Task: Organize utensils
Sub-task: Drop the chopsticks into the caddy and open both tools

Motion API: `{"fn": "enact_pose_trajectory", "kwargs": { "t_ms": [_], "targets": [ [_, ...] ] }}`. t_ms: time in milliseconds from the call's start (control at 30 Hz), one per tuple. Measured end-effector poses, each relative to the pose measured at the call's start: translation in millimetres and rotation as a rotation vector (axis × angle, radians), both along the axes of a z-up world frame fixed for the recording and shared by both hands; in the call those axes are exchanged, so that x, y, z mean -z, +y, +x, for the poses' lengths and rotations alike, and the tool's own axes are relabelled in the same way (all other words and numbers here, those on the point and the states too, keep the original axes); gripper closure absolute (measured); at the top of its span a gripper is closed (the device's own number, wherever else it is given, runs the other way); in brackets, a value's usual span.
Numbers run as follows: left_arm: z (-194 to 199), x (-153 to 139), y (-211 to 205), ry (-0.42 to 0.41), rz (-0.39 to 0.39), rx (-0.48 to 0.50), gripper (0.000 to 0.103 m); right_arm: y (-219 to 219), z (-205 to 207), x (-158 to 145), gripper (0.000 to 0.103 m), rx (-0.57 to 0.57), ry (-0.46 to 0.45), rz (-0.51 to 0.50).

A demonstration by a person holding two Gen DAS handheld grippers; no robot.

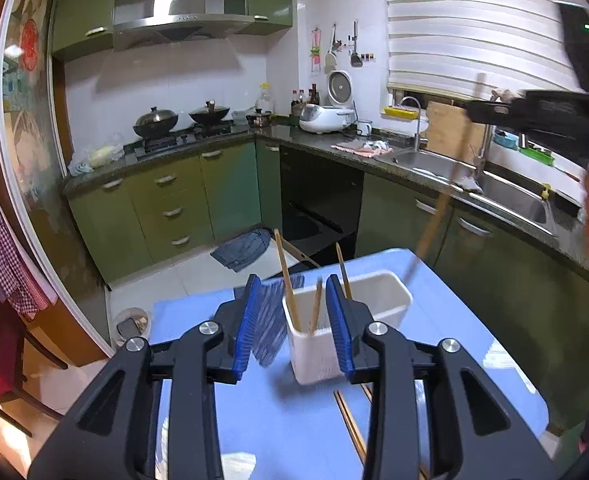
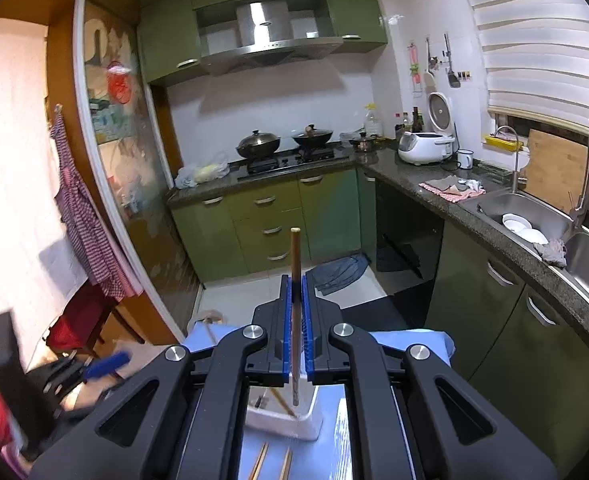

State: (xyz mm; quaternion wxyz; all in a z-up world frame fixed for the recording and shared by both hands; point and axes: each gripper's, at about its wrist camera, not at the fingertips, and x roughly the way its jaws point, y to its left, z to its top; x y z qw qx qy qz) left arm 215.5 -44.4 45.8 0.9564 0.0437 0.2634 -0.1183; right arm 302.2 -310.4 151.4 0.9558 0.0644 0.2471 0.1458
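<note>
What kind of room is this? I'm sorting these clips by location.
A home kitchen, almost certainly. A gas stove with woks sits under a range hood, a steel sink holds dishes, and a rice cooker stands on the granite counter above green cabinets.

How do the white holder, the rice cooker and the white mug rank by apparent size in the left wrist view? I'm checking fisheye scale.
1. white holder, largest, though nearness to the camera inflates it.
2. rice cooker.
3. white mug, smallest.
</note>
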Motion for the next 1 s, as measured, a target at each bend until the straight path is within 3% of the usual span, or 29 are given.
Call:
{"fn": "enact_pose_trajectory", "kwargs": {
  "t_ms": [100, 200, 467, 567, 633, 700, 800, 1000],
  "targets": [
    [-10, 4, 6, 0.012, -0.011, 0.009, 0.069, 5, 23, 17, 0.097, 0.000, 0.051, -0.008],
    [-18, 8, 12, 0.026, -0.021, 0.018, 0.059, 10, 36, 46, 0.097, -0.006, 0.103, -0.019],
    [-25, 16, 16, 0.091, -0.044, 0.041, 0.058, 26, 46, 97, 0.096, -0.037, 0.181, -0.046],
    [-24, 22, 13, 0.114, -0.043, 0.045, 0.056, 24, 33, 95, 0.090, -0.042, 0.151, -0.037],
    [-23, 28, 11, 0.130, -0.043, 0.045, 0.045, 20, 14, 90, 0.090, -0.045, 0.118, -0.028],
    [-22, 36, 8, 0.144, -0.040, 0.042, 0.044, 14, -7, 86, 0.089, -0.050, 0.091, -0.021],
    [-16, 60, 0, 0.207, -0.033, 0.042, 0.044, -3, -40, 94, 0.072, -0.043, 0.063, -0.013],
    [4, 121, -16, 0.374, -0.010, 0.044, 0.044, -27, -91, 168, 0.071, 0.034, 0.130, -0.063]
  ]
}}
